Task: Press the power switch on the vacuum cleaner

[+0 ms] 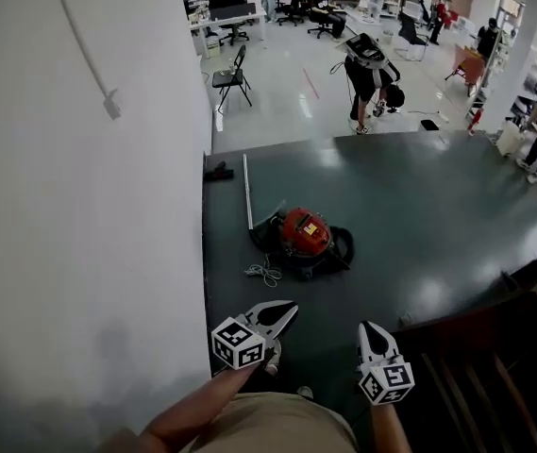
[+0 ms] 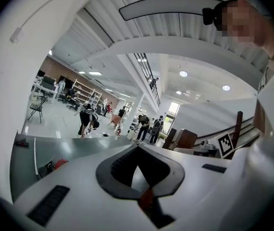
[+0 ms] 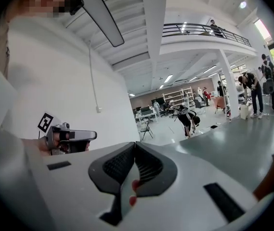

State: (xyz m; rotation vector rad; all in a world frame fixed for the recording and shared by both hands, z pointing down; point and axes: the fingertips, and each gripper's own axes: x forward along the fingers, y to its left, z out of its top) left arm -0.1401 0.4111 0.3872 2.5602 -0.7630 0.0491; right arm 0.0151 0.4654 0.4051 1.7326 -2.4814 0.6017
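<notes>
A red and black vacuum cleaner point(image 1: 304, 234) sits on the dark green table point(image 1: 419, 215), its black hose curled round it. In the left gripper view the vacuum cleaner point(image 2: 57, 164) shows small at the far left. Both grippers hover at the table's near edge, well short of it. My left gripper point(image 1: 287, 321) point(image 2: 137, 150) has its jaws slightly apart with nothing between them. My right gripper point(image 1: 370, 327) point(image 3: 135, 146) is shut and empty. The right gripper view does not show the vacuum, but it catches the left gripper point(image 3: 71, 136) beside it.
A white wall point(image 1: 79, 206) borders the table on the left. A metal tube point(image 1: 247, 192), a black nozzle point(image 1: 218, 170) and a coiled cord point(image 1: 264, 272) lie near the vacuum. A dark wooden chair point(image 1: 480, 347) stands at the near right. People move about the hall beyond.
</notes>
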